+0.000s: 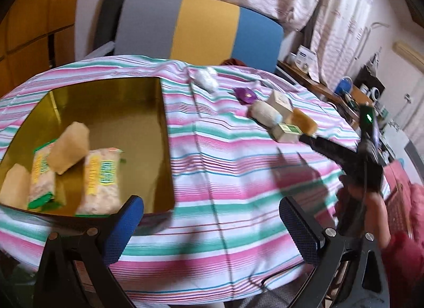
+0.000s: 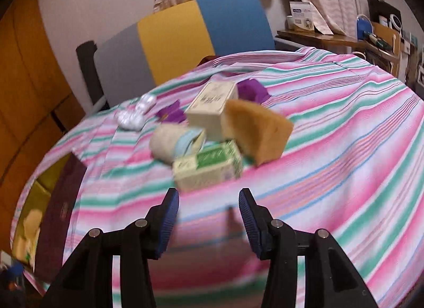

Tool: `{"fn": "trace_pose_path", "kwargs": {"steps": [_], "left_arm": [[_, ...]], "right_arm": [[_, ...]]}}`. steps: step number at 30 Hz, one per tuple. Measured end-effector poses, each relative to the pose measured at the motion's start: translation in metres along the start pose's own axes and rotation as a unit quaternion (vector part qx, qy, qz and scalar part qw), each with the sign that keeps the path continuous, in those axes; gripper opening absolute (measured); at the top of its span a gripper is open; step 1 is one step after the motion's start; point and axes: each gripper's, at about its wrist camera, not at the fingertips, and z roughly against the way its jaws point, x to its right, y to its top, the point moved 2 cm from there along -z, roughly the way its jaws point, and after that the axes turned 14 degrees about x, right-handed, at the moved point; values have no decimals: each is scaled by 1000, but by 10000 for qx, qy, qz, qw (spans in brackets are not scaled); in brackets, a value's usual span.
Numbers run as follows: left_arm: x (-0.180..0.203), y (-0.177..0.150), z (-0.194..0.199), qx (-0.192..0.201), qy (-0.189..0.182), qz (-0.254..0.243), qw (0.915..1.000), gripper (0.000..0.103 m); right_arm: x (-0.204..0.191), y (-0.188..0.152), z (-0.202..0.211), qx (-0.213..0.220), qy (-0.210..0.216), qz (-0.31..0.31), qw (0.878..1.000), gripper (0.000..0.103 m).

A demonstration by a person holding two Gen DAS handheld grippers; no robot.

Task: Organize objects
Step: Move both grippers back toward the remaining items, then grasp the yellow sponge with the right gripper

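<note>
Your left gripper (image 1: 212,228) hangs empty, fingers wide apart, over the striped bench's near edge; the gold tin (image 1: 164,148) with packed snacks sits just left of it. Your right gripper (image 2: 208,217), fingers apart and empty, faces the green-labelled box (image 2: 209,168) directly ahead, long axis crosswise, so the right hand is nearer.

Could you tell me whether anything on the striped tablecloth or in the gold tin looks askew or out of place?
Nothing is spilled or damaged. In the gold tin, one tan block sits tilted across a snack packet. On the tablecloth, the brown sponge-like block leans against the green-labelled box.
</note>
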Motion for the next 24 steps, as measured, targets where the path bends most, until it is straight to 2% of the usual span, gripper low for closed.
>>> {"fn": "trace_pose_path", "kwargs": {"steps": [8, 11, 13, 15, 17, 18, 19, 20, 21, 24], "left_arm": [[12, -6, -5, -207, 25, -67, 9998, 103], [15, -3, -3, -84, 113, -147, 9998, 103], [18, 0, -5, -37, 104, -194, 9998, 103], [21, 2, -8, -50, 81, -159, 9998, 103], [23, 3, -11, -57, 67, -143, 9999, 103], [24, 4, -12, -51, 66, -146, 9999, 103], [25, 4, -13, -47, 69, -159, 9998, 103], [27, 5, -14, -53, 65, -176, 9998, 103], [28, 5, -14, -56, 57, -179, 9998, 103], [33, 6, -16, -57, 32, -156, 9999, 103]], "right_arm": [[16, 17, -48, -227, 136, -251, 9993, 48], [10, 7, -44, -325, 581, -473, 9967, 48], [-3, -5, -36, -451, 1027, -412, 9928, 48], [-10, -9, -23, -314, 1135, -199, 9928, 48], [-9, -3, -9, 111, 852, 91, 9963, 48], [-5, 6, -2, 436, 552, 303, 9971, 50], [-2, 12, 0, 589, 385, 400, 9967, 55], [5, 22, 1, 784, 124, 497, 9956, 68], [10, 29, -2, 856, -27, 516, 9950, 81], [32, 47, -20, 850, -327, 429, 9949, 83]]}}
